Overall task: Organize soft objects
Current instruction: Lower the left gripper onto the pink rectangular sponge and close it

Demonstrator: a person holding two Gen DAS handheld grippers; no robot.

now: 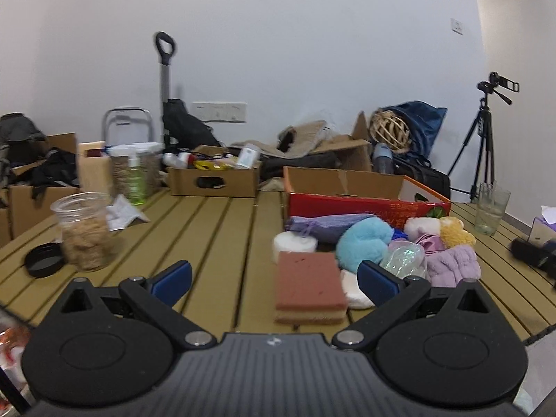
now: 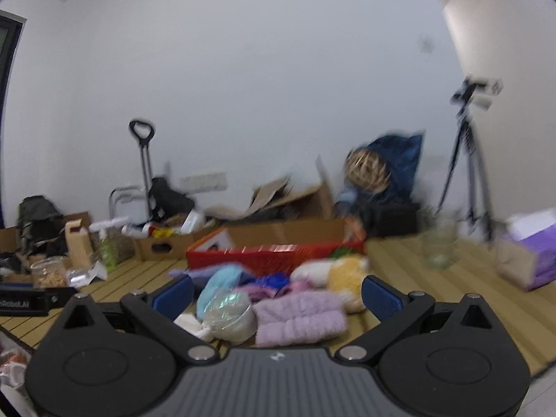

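Observation:
A pile of soft things lies on the slatted wooden table (image 1: 208, 229) in front of a red cardboard box (image 1: 365, 205). In the left wrist view I see a pink-brown sponge (image 1: 309, 286), a light blue plush (image 1: 363, 243), a lilac fluffy piece (image 1: 451, 266), a yellow plush (image 1: 455, 232), a purple pouch (image 1: 326, 226) and a shiny clear bag (image 1: 405, 260). My left gripper (image 1: 274, 279) is open, the sponge between its fingers. My right gripper (image 2: 278, 295) is open just before the lilac piece (image 2: 299, 319), the shiny bag (image 2: 229, 316) and the red box (image 2: 274, 257).
A jar of brown flakes (image 1: 85, 232) and its black lid (image 1: 43, 260) stand at the left. A drinking glass (image 1: 491, 208) and a tissue box (image 2: 528, 253) stand at the right. Cardboard boxes (image 1: 213, 177), bags and a tripod (image 1: 483, 132) lie behind the table.

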